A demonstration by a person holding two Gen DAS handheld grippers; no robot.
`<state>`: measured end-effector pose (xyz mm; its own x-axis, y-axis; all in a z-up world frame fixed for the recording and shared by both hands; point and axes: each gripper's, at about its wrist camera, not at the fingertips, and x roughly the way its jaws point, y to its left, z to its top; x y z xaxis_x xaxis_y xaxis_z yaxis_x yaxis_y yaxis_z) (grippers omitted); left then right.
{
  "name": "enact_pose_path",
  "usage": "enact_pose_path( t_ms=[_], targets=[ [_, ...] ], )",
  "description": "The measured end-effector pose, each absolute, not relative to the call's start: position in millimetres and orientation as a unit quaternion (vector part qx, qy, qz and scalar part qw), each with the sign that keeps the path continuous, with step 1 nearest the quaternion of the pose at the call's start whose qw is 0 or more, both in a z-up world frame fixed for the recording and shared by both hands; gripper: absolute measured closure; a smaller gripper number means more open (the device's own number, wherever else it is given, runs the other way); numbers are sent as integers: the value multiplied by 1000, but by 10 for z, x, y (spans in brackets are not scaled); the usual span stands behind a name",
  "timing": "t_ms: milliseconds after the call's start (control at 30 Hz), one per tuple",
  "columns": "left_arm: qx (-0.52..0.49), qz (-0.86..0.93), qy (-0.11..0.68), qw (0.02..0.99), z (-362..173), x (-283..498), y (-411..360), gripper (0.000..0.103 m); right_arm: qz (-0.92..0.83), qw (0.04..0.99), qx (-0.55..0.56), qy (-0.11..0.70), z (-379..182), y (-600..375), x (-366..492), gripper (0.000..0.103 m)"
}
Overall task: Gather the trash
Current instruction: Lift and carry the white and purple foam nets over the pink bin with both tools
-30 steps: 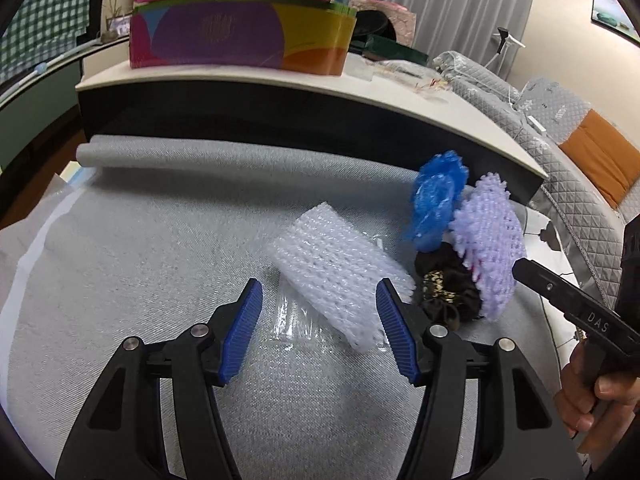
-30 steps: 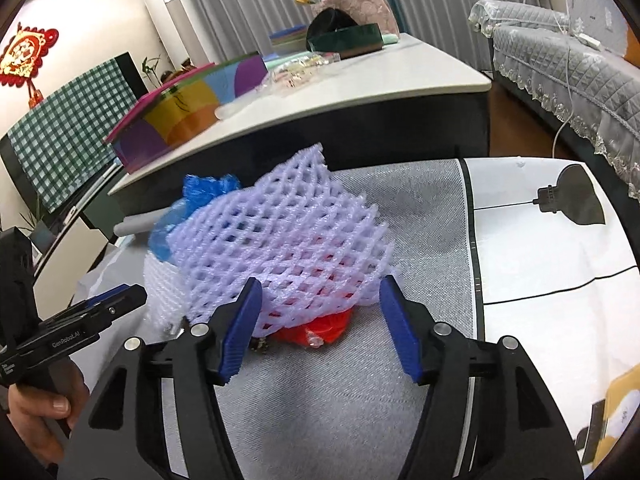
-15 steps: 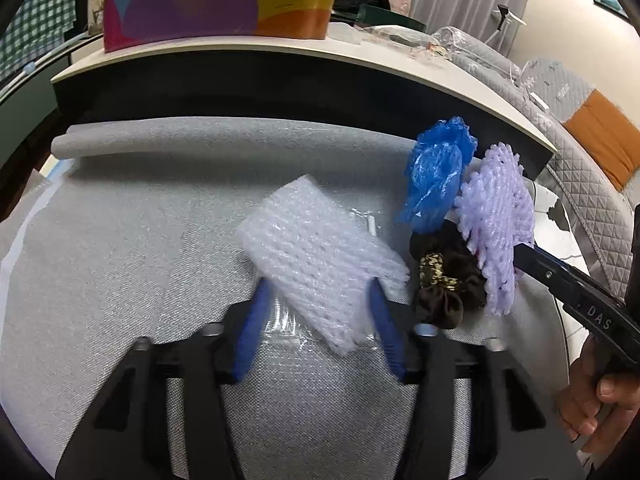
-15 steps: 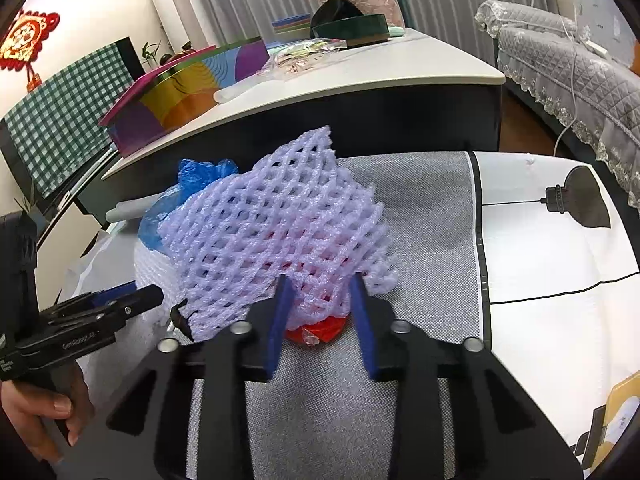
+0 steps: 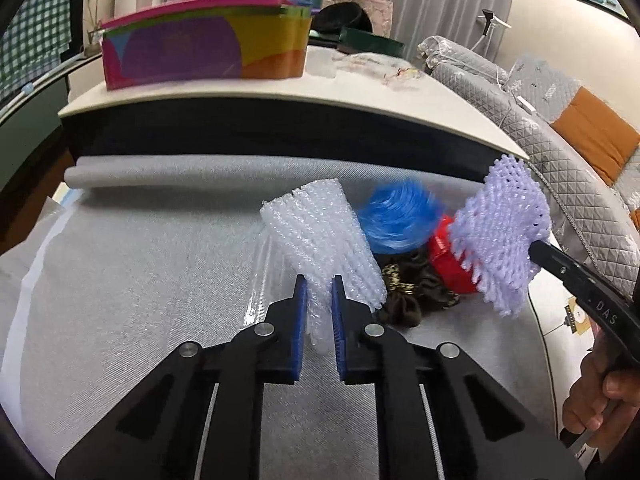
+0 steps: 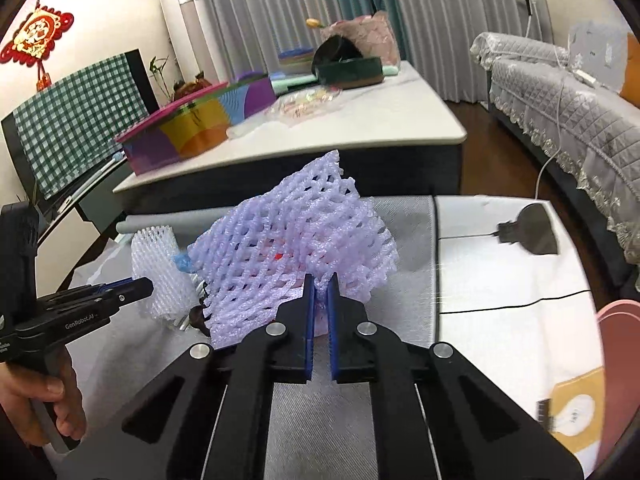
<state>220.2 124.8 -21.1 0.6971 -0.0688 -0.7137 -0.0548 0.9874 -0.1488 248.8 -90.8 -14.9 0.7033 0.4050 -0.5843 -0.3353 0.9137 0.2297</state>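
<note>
My left gripper (image 5: 319,292) is shut on a white foam net sleeve (image 5: 324,236) and holds it up off the grey mat (image 5: 140,280); the sleeve also shows in the right wrist view (image 6: 158,268). My right gripper (image 6: 319,288) is shut on a lilac foam net (image 6: 292,252), lifted above the mat; this net shows at the right of the left wrist view (image 5: 500,236). On the mat between them lie a crumpled blue plastic bag (image 5: 396,216), a red wrapper (image 5: 448,260) and a dark brown crumpled piece (image 5: 416,284).
A clear plastic film (image 5: 264,280) lies on the mat under the white sleeve. A low white table (image 5: 280,92) behind carries a colourful box (image 5: 204,44). A grey quilted sofa (image 6: 560,92) stands at the right. A white printed mat (image 6: 500,280) adjoins the grey one.
Both grippers closed from wide open: the left on the white sleeve, the right on the lilac net. Both pieces rose off the mat, uncovering the red wrapper.
</note>
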Motion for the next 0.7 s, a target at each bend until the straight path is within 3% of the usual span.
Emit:
enact_pose_path(
  t_ms=[700],
  targets=[
    [-61,-27,338,939,269,1742,886,91,160,946,38,278,478,-1317,1830,97]
  ],
)
